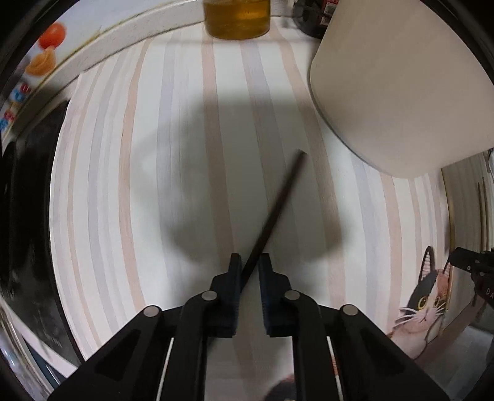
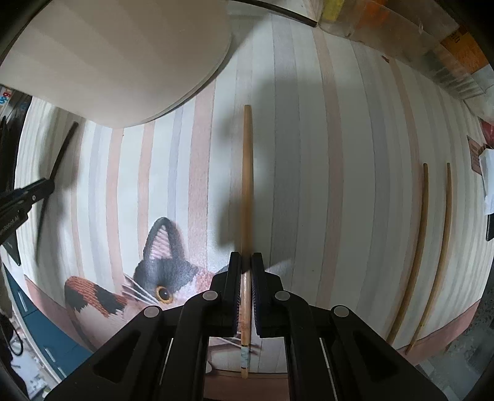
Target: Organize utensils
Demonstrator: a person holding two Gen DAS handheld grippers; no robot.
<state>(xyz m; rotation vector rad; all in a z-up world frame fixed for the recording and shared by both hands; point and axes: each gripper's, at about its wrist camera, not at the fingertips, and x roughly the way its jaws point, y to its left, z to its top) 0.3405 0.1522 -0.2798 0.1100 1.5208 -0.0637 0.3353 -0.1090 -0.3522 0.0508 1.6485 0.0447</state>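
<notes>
While each claw grips one chopstick, two more already lie paired at the mat's right side.

Left claw (image 1: 249, 262) is clamped on a dark chopstick (image 1: 278, 203), angled over the striped cat mat (image 1: 173, 154) on the bench, near the white container (image 1: 395, 86). Right claw (image 2: 246, 262) is clamped on a wooden chopstick (image 2: 247, 172) lying along the stripes. Two wooden chopsticks (image 2: 413, 262) lie side by side, well apart from it; that pair looks sorted. By my reading the held sticks are not yet placed, so the job is partway. A jar of amber liquid (image 1: 236, 18) stands at the far edge.
</notes>
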